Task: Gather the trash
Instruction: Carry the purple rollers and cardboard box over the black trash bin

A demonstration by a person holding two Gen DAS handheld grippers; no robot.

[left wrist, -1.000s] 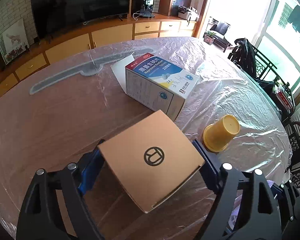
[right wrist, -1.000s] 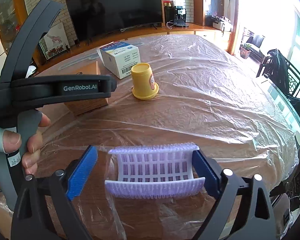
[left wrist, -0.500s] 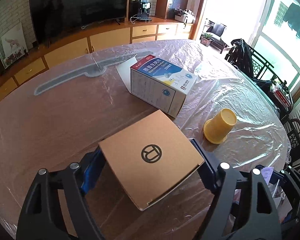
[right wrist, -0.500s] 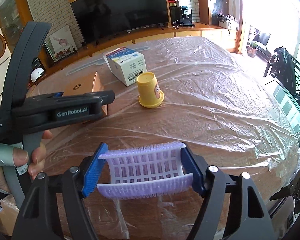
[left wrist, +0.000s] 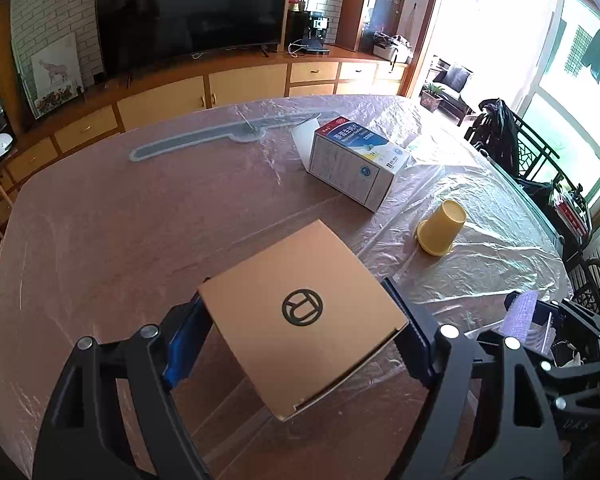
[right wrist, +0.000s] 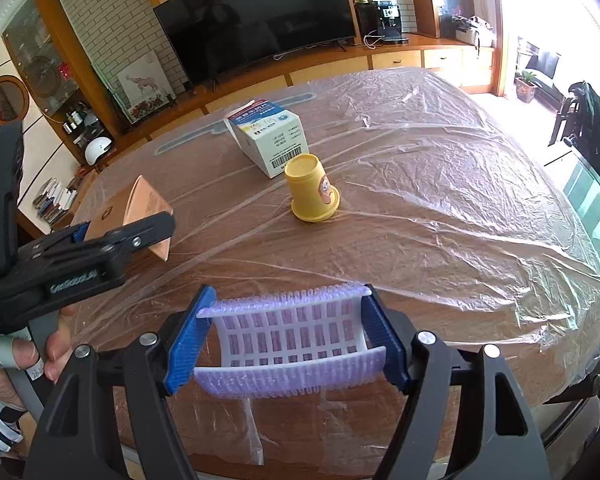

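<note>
My left gripper (left wrist: pixel 300 344) is shut on a brown cardboard box (left wrist: pixel 300 308) with a round black logo, held above the near part of the table. The box also shows in the right wrist view (right wrist: pixel 132 212), held by the left gripper (right wrist: pixel 112 240). My right gripper (right wrist: pixel 286 344) is shut on a purple and white plastic basket piece (right wrist: pixel 288 340) above the table's front edge. An upturned yellow cup (right wrist: pixel 311 188) and a white and blue carton (right wrist: pixel 268 140) stand on the table; both show in the left wrist view, cup (left wrist: pixel 440 228), carton (left wrist: pixel 356 160).
The round table (right wrist: pixel 440 200) is covered in wrinkled clear plastic film. A long grey flat piece (left wrist: pixel 204 140) lies at the far side. A TV cabinet (left wrist: pixel 228 84) stands behind. Dark chairs (left wrist: pixel 512 140) stand at the right edge.
Both grippers have lifted and drawn back from the table with their loads. The cup and carton look farther away and have not moved.
</note>
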